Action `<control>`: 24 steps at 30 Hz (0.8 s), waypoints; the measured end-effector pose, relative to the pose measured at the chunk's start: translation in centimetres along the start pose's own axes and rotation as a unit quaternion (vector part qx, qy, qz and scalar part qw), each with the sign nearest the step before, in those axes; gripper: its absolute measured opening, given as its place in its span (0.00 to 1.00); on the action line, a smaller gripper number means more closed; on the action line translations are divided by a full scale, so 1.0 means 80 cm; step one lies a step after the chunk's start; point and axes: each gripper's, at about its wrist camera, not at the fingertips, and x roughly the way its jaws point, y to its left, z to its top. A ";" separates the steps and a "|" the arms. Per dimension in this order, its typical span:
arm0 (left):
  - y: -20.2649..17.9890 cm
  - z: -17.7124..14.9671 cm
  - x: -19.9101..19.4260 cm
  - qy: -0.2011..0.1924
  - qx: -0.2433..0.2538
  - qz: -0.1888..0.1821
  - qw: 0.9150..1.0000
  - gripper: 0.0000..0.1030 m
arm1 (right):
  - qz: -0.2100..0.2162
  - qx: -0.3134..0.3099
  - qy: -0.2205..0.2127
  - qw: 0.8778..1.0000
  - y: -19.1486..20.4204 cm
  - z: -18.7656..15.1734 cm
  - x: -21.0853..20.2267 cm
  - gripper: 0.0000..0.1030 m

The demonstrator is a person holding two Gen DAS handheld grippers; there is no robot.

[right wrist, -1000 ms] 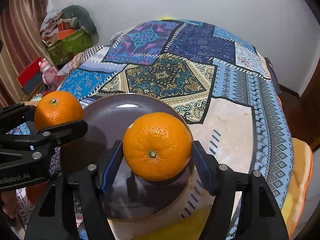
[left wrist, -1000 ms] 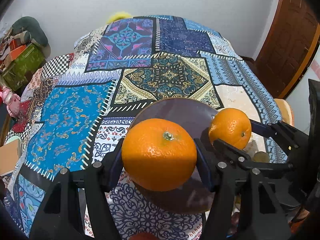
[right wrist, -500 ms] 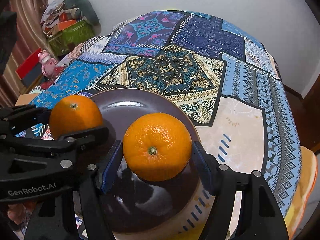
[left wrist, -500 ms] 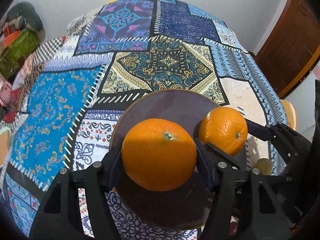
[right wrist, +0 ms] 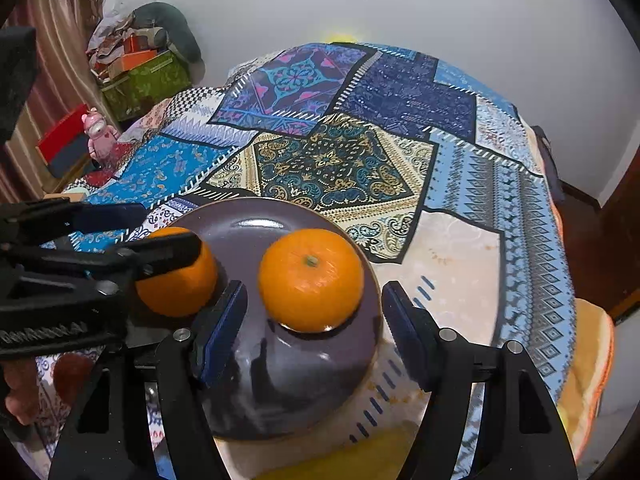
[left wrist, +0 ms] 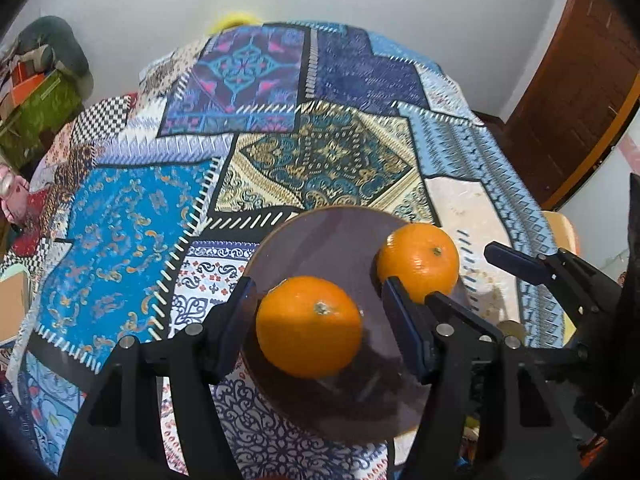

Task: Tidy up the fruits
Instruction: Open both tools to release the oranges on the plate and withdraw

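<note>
A dark purple plate (left wrist: 332,240) lies on the patchwork tablecloth near the table's front edge; it also shows in the right wrist view (right wrist: 288,380). Two oranges rest on it. My left gripper (left wrist: 320,328) is open, its pads apart from the left orange (left wrist: 309,326) between them. My right gripper (right wrist: 314,312) is open around the right orange (right wrist: 311,280), not touching it. The right orange shows in the left wrist view (left wrist: 418,262), and the left orange in the right wrist view (right wrist: 176,284), partly hidden by the left gripper's finger.
The patchwork tablecloth (left wrist: 320,160) covers the round table. Boxes and clutter (right wrist: 140,68) stand at the far left by the wall. A pink toy (right wrist: 96,132) sits beside the table. A brown door (left wrist: 580,92) is at the right.
Both grippers have opened and let go of their oranges, which now rest on the plate. Both grippers have drawn back a little.
</note>
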 end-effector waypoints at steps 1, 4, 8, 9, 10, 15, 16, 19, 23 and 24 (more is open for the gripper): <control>-0.001 -0.001 -0.007 -0.005 0.004 0.004 1.000 0.63 | 0.000 0.001 -0.001 1.000 -0.001 -0.001 -0.004 0.65; -0.004 -0.007 -0.031 -0.021 0.013 0.014 1.000 0.63 | -0.002 0.002 -0.009 1.000 -0.002 -0.005 -0.022 0.65; -0.006 -0.019 -0.061 -0.035 0.024 0.020 0.999 0.63 | -0.007 0.005 -0.026 1.000 -0.004 -0.014 -0.052 0.65; -0.007 -0.024 -0.071 -0.041 0.027 0.023 0.999 0.63 | -0.007 0.008 -0.029 1.000 -0.005 -0.016 -0.059 0.65; -0.007 -0.028 -0.078 -0.045 0.030 0.025 0.998 0.63 | -0.007 0.010 -0.034 0.999 -0.006 -0.019 -0.069 0.65; -0.007 -0.053 -0.109 -0.055 0.039 0.028 0.997 0.64 | -0.011 0.017 -0.051 0.999 -0.009 -0.034 -0.103 0.67; -0.006 -0.060 -0.116 -0.055 0.041 0.028 0.997 0.64 | -0.012 0.018 -0.054 0.998 -0.010 -0.039 -0.110 0.68; -0.003 -0.078 -0.129 -0.055 0.042 0.027 0.997 0.66 | -0.016 0.024 -0.058 0.998 -0.011 -0.053 -0.125 0.68; 0.003 -0.105 -0.140 -0.049 0.044 0.031 0.997 0.66 | -0.023 0.028 -0.059 0.998 -0.012 -0.072 -0.140 0.68; 0.004 -0.112 -0.141 -0.047 0.045 0.032 0.997 0.66 | -0.026 0.030 -0.059 0.997 -0.013 -0.078 -0.143 0.68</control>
